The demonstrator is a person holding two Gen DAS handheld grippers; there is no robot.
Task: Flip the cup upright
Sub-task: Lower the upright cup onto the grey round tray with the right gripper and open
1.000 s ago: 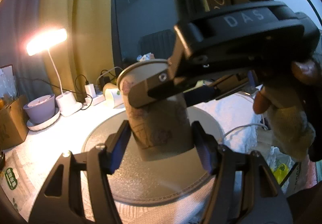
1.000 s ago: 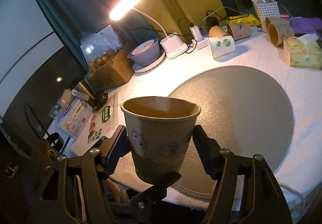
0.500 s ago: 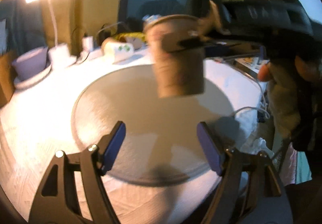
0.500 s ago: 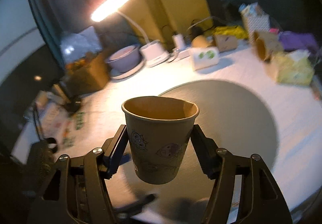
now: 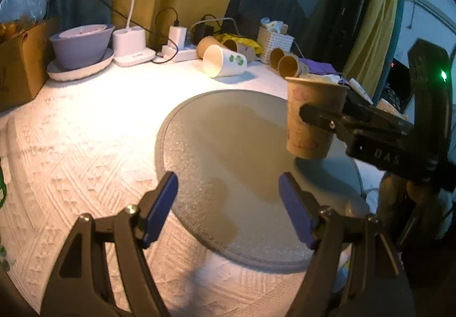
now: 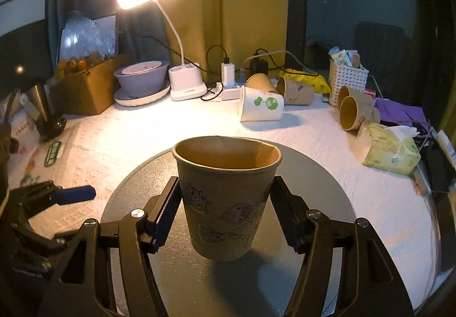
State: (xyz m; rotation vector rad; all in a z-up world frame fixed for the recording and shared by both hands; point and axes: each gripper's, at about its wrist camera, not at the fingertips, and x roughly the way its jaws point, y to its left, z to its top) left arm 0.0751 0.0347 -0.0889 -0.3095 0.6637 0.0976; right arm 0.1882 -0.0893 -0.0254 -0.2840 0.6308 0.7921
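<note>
A brown paper cup (image 6: 226,197) with cartoon drawings is upright, mouth up, held a little above the round grey mat (image 6: 322,197). My right gripper (image 6: 226,217) is shut on its sides. In the left wrist view the same cup (image 5: 312,120) hangs over the mat's right part (image 5: 233,151), with the right gripper's finger (image 5: 322,117) across it. My left gripper (image 5: 228,203) is open and empty, over the mat's near left edge, well apart from the cup. Its blue fingertip (image 6: 74,193) shows at the left of the right wrist view.
A white cup (image 6: 260,107) and several brown cups (image 6: 296,90) lie on their sides at the back of the white cloth. A lit desk lamp (image 6: 185,83), purple bowl (image 6: 141,79), cardboard box (image 6: 85,89), white basket (image 6: 346,77) and tissue pack (image 6: 387,148) stand around.
My left gripper has let go of the cup and drawn back to the left. My right gripper kept the cup and lowered it nearer the mat.
</note>
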